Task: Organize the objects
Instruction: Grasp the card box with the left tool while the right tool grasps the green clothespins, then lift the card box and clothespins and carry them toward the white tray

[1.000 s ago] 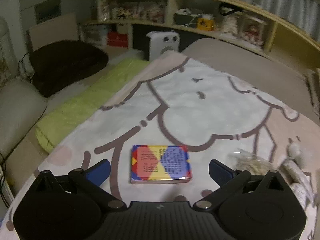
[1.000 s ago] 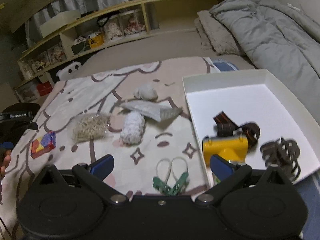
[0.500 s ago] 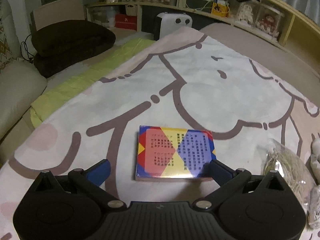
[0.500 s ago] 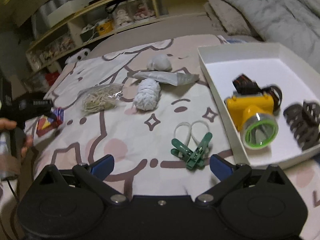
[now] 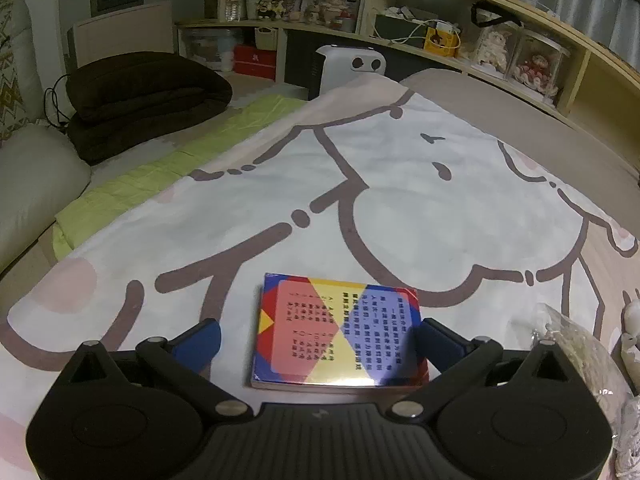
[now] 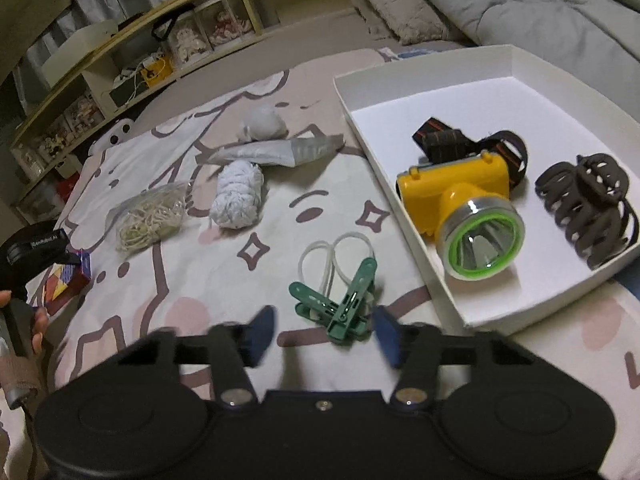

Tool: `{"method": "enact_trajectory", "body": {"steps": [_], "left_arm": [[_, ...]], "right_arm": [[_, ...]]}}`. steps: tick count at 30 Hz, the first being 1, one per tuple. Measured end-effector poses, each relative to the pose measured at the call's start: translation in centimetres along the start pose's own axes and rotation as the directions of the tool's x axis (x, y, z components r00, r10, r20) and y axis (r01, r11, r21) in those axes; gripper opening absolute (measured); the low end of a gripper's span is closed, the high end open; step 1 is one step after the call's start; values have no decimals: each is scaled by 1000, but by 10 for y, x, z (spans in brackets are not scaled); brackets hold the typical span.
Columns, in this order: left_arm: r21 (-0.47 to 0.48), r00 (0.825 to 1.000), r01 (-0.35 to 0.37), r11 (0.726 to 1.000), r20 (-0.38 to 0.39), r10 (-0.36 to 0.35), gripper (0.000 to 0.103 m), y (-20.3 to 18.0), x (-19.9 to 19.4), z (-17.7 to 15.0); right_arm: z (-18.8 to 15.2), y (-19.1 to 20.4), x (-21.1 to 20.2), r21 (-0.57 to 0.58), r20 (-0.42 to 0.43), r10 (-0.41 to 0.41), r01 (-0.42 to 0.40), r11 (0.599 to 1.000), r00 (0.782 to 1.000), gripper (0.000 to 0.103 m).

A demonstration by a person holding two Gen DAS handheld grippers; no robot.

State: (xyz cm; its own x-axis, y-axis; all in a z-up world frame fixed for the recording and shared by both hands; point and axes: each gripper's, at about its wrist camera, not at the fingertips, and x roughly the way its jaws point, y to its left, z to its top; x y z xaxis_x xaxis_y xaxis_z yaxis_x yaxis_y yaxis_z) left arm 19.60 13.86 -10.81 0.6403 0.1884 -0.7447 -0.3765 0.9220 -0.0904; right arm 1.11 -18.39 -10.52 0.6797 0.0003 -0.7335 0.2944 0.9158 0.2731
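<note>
A flat card box [image 5: 340, 336] in red, yellow and blue lies on the cartoon-print bedspread. My left gripper [image 5: 318, 340] is open and low around it. The right finger [image 5: 436, 338] is at the box's edge and the left finger stands well clear. In the right wrist view a bundle of green clothes pegs [image 6: 340, 304] with a white loop lies just ahead of my right gripper [image 6: 323, 334]. Its blurred jaws are closing, one on each side of the pegs, and do not press on them. The card box [image 6: 64, 284] shows again at the far left.
A white tray [image 6: 448, 104] at the right holds a yellow headlamp [image 6: 460, 208] and a brown hair claw [image 6: 588, 204]. A bag of rubber bands [image 6: 150, 216], a rolled white cloth [image 6: 238, 196], a silver pouch [image 6: 280, 152] and a white wad [image 6: 264, 124] lie mid-bed. Shelves run behind.
The left gripper sank over the card box, which now lies between its fingers. The right gripper dropped toward the green pegs and its jaws drew much closer together.
</note>
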Motion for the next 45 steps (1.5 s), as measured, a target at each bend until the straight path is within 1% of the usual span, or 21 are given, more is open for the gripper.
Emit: {"method": "enact_trajectory", "body": {"steps": [1, 3, 5, 9, 14, 16, 20, 22, 23, 25, 27, 29, 32, 35, 36, 37, 39, 41, 42, 44, 45], "left_arm": [[3, 1000, 2, 1000, 0, -2, 103, -1, 0, -1], [12, 1000, 2, 1000, -6, -2, 103, -3, 0, -1], [13, 1000, -5, 1000, -5, 5, 103, -5, 0, -2], [10, 1000, -5, 1000, -16, 6, 103, -5, 0, -2], [19, 1000, 7, 1000, -21, -6, 103, -2, 0, -2], [30, 1000, 12, 999, -20, -11, 103, -2, 0, -2], [98, 999, 23, 995, -31, -20, 101, -5, -1, -2], [117, 998, 50, 992, -54, -44, 92, -6, -1, -1], [124, 997, 63, 990, -62, -55, 91, -7, -2, -1], [148, 995, 64, 987, -87, -52, 91, -10, -3, -1], [171, 992, 78, 982, -111, -60, 90, -12, -6, -3], [186, 988, 97, 978, -140, -72, 90, -12, -9, -5], [226, 976, 133, 965, -197, -89, 90, -15, -16, -10], [294, 961, 184, 938, -255, -108, 90, -21, -27, -20], [310, 954, 200, 930, -276, -113, 91, -24, -31, -24], [317, 951, 206, 926, -288, -113, 91, -26, -34, -27], [317, 952, 193, 929, -291, -98, 92, -31, -37, -31], [300, 949, 183, 936, -301, -89, 96, -33, -35, -33], [289, 947, 185, 939, -308, -92, 100, -33, -33, -35], [292, 948, 176, 940, -308, -82, 101, -35, -29, -37], [302, 951, 169, 938, -300, -75, 99, -37, -28, -39]], "right_arm": [[0, 0, 2, 3, -12, -5, 5, 1000, 1000, 47], [0, -1, 6, 7, -25, -12, 12, 1000, 1000, 42], [0, 1, 10, -22, -43, -19, 18, 1000, 999, 33], [1, 3, 14, -53, -49, -48, 45, 998, 998, 25], [2, 5, 12, -95, -32, -60, 57, 994, 998, 25], [3, 6, 10, -102, -24, -53, 50, 994, 998, 25], [3, 15, 2, -152, 9, 5, -3, 988, 1000, 25], [2, 22, -2, -185, 23, 37, -32, 982, 999, 25], [1, 25, -3, -201, 24, 53, -48, 978, 998, 25], [0, 28, -4, -219, 15, 77, -72, 973, 997, 25], [-2, 29, -3, -227, -1, 82, -80, 971, 997, 25], [-4, 29, -3, -220, -26, 79, -82, 972, 997, 25], [-6, 26, -5, -210, -44, 83, -90, 973, 996, 25], [-6, 26, -2, -203, -60, 86, -97, 974, 994, 25], [-5, 26, 0, -199, -69, 82, -94, 976, 994, 27], [-6, 26, 2, -195, -77, 82, -96, 976, 994, 28], [-5, 26, 6, -192, -83, 80, -95, 977, 993, 32], [-4, 27, 9, -206, -83, 80, -95, 974, 993, 36], [-3, 28, 10, -215, -86, 80, -97, 972, 993, 37], [-3, 29, 13, -234, -87, 79, -98, 967, 993, 36], [-3, 29, 13, -241, -90, 79, -99, 966, 993, 34]]}}
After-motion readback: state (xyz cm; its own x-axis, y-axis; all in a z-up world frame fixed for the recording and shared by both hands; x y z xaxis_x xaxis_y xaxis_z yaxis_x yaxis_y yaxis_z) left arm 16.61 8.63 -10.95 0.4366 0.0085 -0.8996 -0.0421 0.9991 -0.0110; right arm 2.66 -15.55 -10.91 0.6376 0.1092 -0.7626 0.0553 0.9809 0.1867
